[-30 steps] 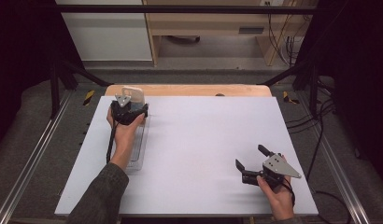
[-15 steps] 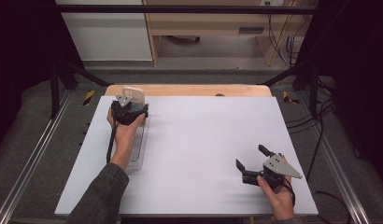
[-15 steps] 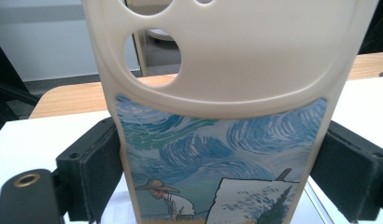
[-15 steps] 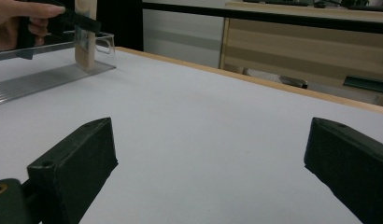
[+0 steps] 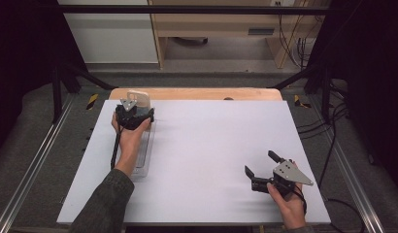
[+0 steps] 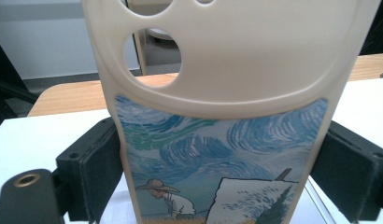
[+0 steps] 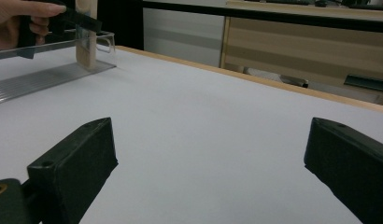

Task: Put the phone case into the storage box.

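In the upper left of the high view, the left hand-held gripper (image 5: pixel 134 115) is clamped on a cream silicone phone case with a painted blue swirling-sky picture (image 6: pixel 222 116), holding it upright by its two long edges; the left gripper view shows both black pads pressed against the case's sides, camera cut-outs at the top. The case stands over the far end of a long clear acrylic slotted tray (image 5: pixel 143 155) that runs down the left part of the white surface (image 5: pixel 211 145). In the right gripper view (upper left corner) the case's lower edge seems to sit at or in the tray's ridged base, though I cannot tell whether it is fully seated in a slot.

My reading: the case has been picked up and brought to the tray, so the carrying is done; what is left is to settle it and let go.

The left forearm, in a dark sleeve, reaches from the bottom of the frame along the tray, wrist straight, fingers wrapped round the gripper body. The right hand-held gripper (image 5: pixel 259 167) rests low at the lower right, jaws wide apart with nothing between them, pointing toward the left, well apart from the tray.
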Motion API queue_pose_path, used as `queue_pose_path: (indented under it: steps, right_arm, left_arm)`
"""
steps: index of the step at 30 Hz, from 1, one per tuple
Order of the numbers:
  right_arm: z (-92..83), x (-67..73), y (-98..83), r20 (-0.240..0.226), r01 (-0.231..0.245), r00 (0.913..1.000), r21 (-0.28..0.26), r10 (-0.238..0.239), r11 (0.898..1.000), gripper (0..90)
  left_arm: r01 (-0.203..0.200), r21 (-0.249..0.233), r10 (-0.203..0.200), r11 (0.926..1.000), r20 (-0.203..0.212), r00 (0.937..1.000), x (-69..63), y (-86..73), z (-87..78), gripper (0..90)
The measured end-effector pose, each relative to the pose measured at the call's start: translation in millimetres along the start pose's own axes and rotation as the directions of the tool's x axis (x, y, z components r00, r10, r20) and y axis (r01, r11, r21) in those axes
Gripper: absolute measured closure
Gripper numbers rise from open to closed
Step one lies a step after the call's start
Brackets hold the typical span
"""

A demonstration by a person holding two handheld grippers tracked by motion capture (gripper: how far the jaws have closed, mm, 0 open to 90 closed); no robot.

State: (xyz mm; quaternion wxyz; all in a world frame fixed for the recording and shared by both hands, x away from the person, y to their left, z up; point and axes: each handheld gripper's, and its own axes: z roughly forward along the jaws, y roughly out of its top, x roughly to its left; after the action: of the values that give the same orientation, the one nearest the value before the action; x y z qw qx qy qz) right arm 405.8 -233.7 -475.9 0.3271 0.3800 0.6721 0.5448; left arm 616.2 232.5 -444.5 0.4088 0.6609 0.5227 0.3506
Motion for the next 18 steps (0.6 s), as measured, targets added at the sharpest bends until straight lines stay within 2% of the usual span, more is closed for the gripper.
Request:
queue_pose_path:
  steps: [14, 18]
  right_arm:
    - [0.5, 0.2, -0.3, -0.002, 0.002, 1.0, 0.001, -0.002, 1.0, 2.4]
    - [0.4, 0.2, -0.3, -0.002, 0.002, 1.0, 0.001, -0.002, 1.0, 2.3]
  left_arm:
    - [0.004, -0.001, -0.004, 1.0, 0.006, 1.0, -0.5, 0.1, 0.8, 9.2]
    - [0.02, -0.027, -0.02, 0.9994, 0.011, 0.9997, -1.3, 1.1, 0.3, 6.1]
